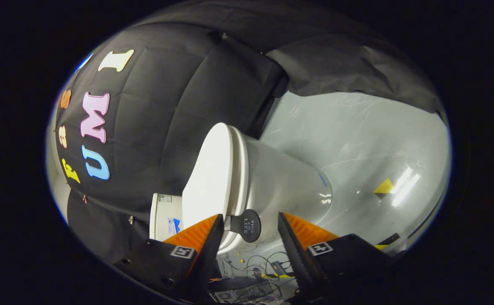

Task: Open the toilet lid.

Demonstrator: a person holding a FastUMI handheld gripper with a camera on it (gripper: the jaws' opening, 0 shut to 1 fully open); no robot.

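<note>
The view is rolled sideways, so the white toilet appears lying on its side. Its white lid lies shut flat against the seat. A dark round lift tab sticks out from the lid's front edge. My gripper is open, and the tab sits in the gap between the fingers, close to one fingertip and apart from the other. Neither finger presses on it. The tank shows behind the lid.
A glossy pale grey floor spreads around the bowl, with a yellow tape mark on it. Loose cables and a small device lie on the floor near the fingers. Black cloth walls close in behind the toilet.
</note>
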